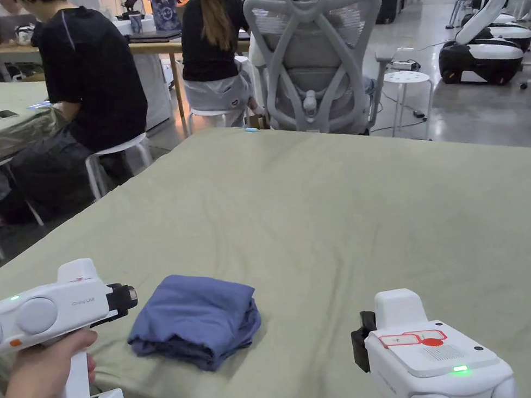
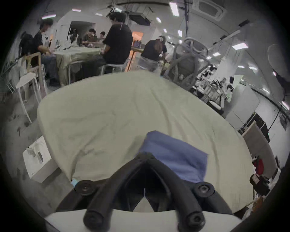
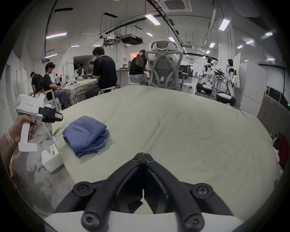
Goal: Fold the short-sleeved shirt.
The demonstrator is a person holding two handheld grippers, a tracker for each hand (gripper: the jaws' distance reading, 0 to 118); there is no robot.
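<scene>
The blue shirt is seen lying folded into a compact stack on the green-covered table, near its front left edge. The left gripper is held just beside the shirt with its jaws pressed together on nothing. The right gripper is held well apart from it, its jaws likewise closed and empty.
</scene>
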